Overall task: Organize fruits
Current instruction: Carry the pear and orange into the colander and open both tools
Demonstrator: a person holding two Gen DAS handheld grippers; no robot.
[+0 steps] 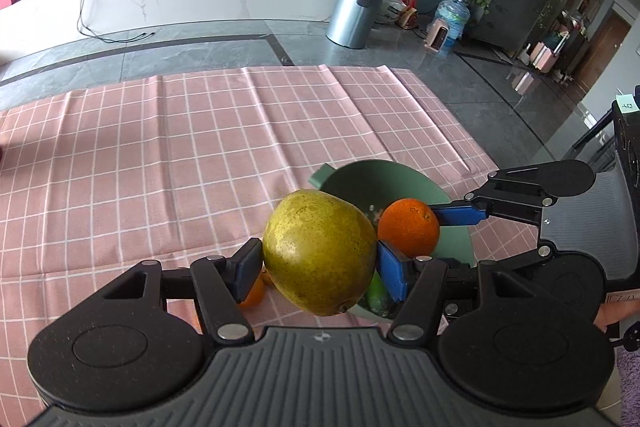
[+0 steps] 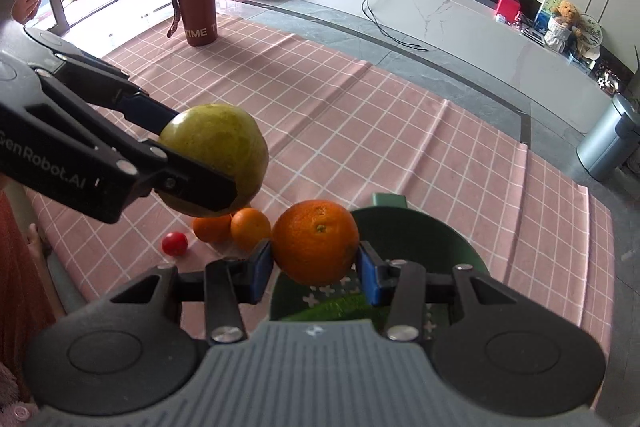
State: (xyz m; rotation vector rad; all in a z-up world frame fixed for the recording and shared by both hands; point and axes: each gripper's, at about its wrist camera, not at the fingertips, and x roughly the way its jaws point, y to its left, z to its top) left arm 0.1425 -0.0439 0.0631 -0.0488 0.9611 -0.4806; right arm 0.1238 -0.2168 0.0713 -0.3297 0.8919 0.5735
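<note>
Left gripper [image 1: 318, 263] is clamped on a pear [image 1: 320, 251], blue pads pressing both its sides, lifted off the pink checked cloth [image 1: 160, 155]. Right gripper [image 2: 316, 267] is squeezing an orange [image 2: 316, 241] the same way, held right above the green bowl [image 2: 440, 239]. In the left view the orange sits at about 2 o'clock from the pear, almost touching it, with the bowl behind both. There's something green lying in the bowl [image 2: 340, 307], can't tell what exactly. On the cloth, at roughly 9 o'clock from the held orange in the right view, two small oranges [image 2: 250, 229] sit touching each other, with a tomato [image 2: 175, 243] just beside them. A maroon bottle [image 2: 197, 9] stands way off at the far edge, around 11 o'clock.
</note>
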